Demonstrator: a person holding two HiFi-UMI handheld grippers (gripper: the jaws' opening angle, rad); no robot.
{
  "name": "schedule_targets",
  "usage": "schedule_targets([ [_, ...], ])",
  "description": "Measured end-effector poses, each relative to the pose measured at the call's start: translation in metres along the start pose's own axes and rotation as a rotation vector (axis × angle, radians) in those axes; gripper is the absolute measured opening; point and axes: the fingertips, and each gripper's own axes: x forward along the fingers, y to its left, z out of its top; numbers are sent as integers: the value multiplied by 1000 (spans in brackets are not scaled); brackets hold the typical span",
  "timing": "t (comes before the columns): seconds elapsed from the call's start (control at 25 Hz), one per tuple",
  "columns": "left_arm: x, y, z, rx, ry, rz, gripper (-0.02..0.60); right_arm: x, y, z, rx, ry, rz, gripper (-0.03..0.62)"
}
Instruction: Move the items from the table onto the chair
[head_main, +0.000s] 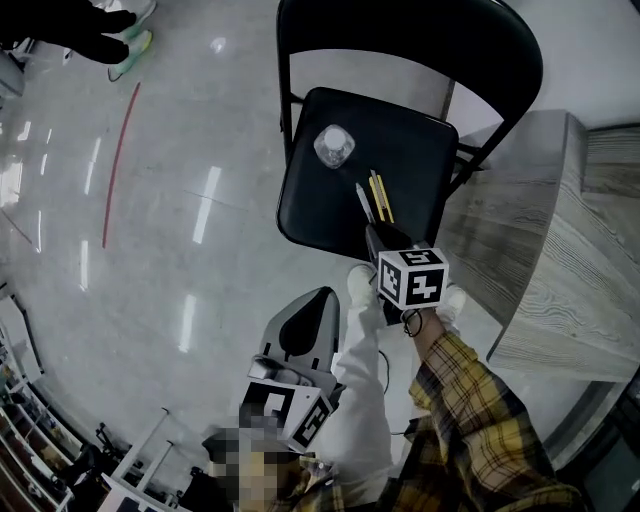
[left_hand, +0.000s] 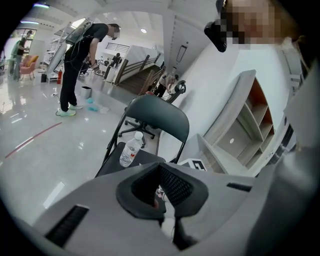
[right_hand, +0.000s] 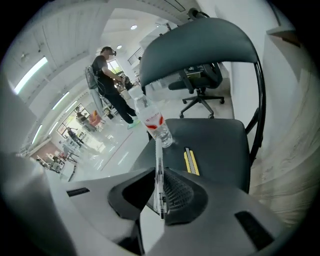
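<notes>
- Pen (right_hand: 159, 175) is clamped in the fingers (right_hand: 182, 192) of my right gripper (head_main: 372, 232), over the front of the chair (head_main: 310, 205) seat.
- On the chair seat, near the chair back, I see the bottle (head_main: 334, 146) standing.
- Just beside the pen tip, thin yellow things (head_main: 381, 197) lie on the chair seat.
- My left gripper (left_hand: 163, 200) hangs in front of the chair, fingers pressed together with nothing in them.

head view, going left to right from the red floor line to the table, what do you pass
red floor line → water bottle → pen → yellow tool → wooden table
</notes>
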Motion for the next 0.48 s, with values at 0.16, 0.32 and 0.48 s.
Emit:
schedule_targets([
  [0.16, -1, 14, -17, -15, 27, 27, 5, 45, -22, -18, 52, 30, -39, 63],
  [0.32, -3, 21, -30, -18, 54, 38, 5, 74, -37, -39, 40, 99, -85, 63],
  [0.48, -6, 23, -32, -2, 59, 41, 5, 86, -42, -53, -12, 158, -104, 63],
])
